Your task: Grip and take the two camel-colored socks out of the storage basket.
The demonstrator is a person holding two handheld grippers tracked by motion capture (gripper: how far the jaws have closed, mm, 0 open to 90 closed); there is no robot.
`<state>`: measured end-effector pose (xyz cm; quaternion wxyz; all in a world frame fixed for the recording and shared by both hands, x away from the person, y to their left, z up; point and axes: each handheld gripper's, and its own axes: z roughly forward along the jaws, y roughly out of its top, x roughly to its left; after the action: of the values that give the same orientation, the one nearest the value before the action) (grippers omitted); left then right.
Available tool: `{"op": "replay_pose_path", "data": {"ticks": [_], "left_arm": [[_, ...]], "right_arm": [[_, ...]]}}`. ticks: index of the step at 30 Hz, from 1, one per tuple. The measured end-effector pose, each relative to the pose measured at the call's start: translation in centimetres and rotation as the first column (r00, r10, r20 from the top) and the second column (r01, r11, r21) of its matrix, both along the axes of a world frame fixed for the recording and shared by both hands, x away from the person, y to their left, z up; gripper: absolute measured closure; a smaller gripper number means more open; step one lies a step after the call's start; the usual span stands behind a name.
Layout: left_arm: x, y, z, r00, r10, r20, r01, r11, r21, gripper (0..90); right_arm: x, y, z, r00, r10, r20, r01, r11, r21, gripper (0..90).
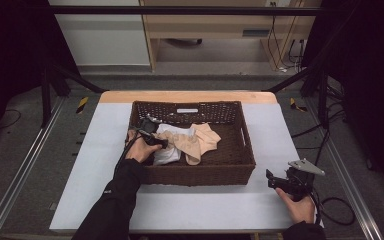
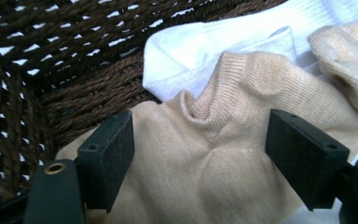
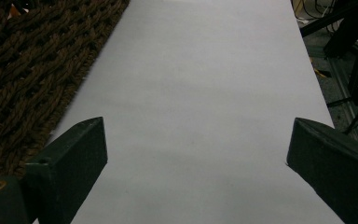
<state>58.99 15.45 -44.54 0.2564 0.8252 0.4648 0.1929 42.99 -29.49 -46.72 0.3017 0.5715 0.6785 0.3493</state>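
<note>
Inside wicker basket (image 1: pixel 199 174): beige sock (image 2: pixel 200 163), white sock (image 2: pixel 223 51)

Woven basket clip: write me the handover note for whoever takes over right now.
Left tongs: open, jaws either side of a beige knit sock in the dark brown woven basket; not yet closed.
Right tongs: open, holding nothing, over the white table cover right of the basket.
A white sock lies under the beige one; another beige sock beside it.
Nothing taken out yet; all the socks remain.
</note>
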Motion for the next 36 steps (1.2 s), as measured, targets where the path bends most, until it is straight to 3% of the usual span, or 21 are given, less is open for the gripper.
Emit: {"op": "replay_pose_path", "data": {"ticks": [3,10,13,19,23,25,29,36], "left_arm": [[0.0,0.1,-0.1,0.9998,0.005,-0.018,-0.006,0.9995,-0.031,27.6],[-0.3,0.3,0.0,0.9977,-0.018,-0.066,0.012,0.9952,-0.097,50.8],[-0.4,0.3,0.0,0.9964,-0.023,-0.081,0.015,0.9945,-0.103,58.6],[-0.7,0.1,0.7,0.9944,-0.052,-0.092,0.046,0.9964,-0.071,77.6],[-1.3,0.1,1.3,0.9956,-0.079,-0.049,0.075,0.9941,-0.079,80.3],[-1.5,0.3,1.6,0.9971,-0.070,-0.029,0.067,0.9936,-0.091,80.9],[-1.8,0.5,2.4,0.9967,-0.058,0.057,0.066,0.9867,-0.148,81.2],[-2.4,1.5,4.0,0.9815,-0.014,0.191,0.061,0.9687,-0.241,81.4]], "right_arm": [[0.0,0.0,0.0,1.0000,0.000,0.000,0.000,1.000,0.001,5.4],[0.0,0.0,0.0,1.0000,0.000,0.000,0.000,1.000,0.001,5.7],[0.0,0.0,0.0,1.0000,0.000,-0.001,0.000,1.000,0.002,5.8],[0.0,0.0,0.0,1.0000,-0.003,-0.002,0.003,1.000,0.005,5.9],[0.0,0.0,0.0,1.0000,-0.005,-0.003,0.005,1.000,0.002,5.8],[0.0,0.0,0.0,1.0000,-0.006,-0.005,0.006,1.000,0.001,5.9],[0.0,0.0,0.0,1.0000,-0.007,-0.004,0.007,1.000,-0.001,5.9],[0.0,-0.1,0.0,0.9999,-0.011,-0.006,0.011,1.000,0.001,5.8]]}}
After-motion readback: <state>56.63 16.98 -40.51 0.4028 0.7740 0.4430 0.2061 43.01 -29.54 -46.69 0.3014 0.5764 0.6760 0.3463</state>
